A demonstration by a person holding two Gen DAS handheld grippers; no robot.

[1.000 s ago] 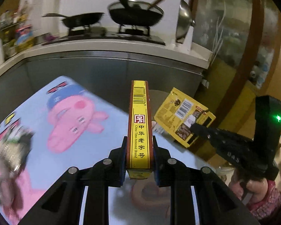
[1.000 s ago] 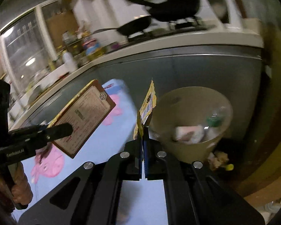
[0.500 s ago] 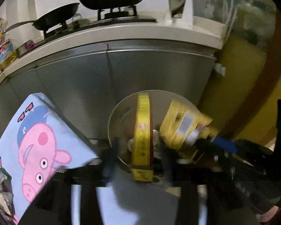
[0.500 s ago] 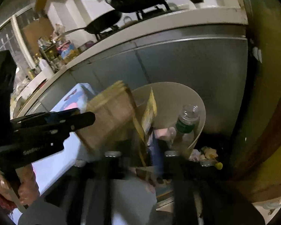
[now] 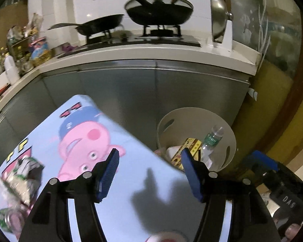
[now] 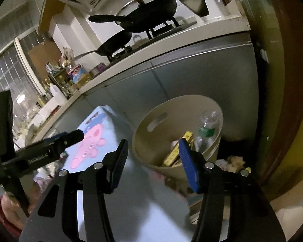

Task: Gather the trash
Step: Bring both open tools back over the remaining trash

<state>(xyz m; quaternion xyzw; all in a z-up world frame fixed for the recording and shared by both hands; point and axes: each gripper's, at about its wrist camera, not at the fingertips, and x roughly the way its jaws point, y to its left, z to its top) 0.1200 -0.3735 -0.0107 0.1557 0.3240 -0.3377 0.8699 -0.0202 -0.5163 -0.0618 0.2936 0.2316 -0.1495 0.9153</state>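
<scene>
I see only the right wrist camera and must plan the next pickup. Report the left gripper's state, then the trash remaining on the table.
Observer: The left gripper has just been opening. Its jaws stand apart with nothing between them.
Operator: Now the table.
Observer: In the left wrist view, some crumpled wrappers lie near the left edge of the table.
Operator: Name anything else beside them.
Observer: Just nearer the camera than those lies a green can-like piece, too blurred to identify further.
</scene>
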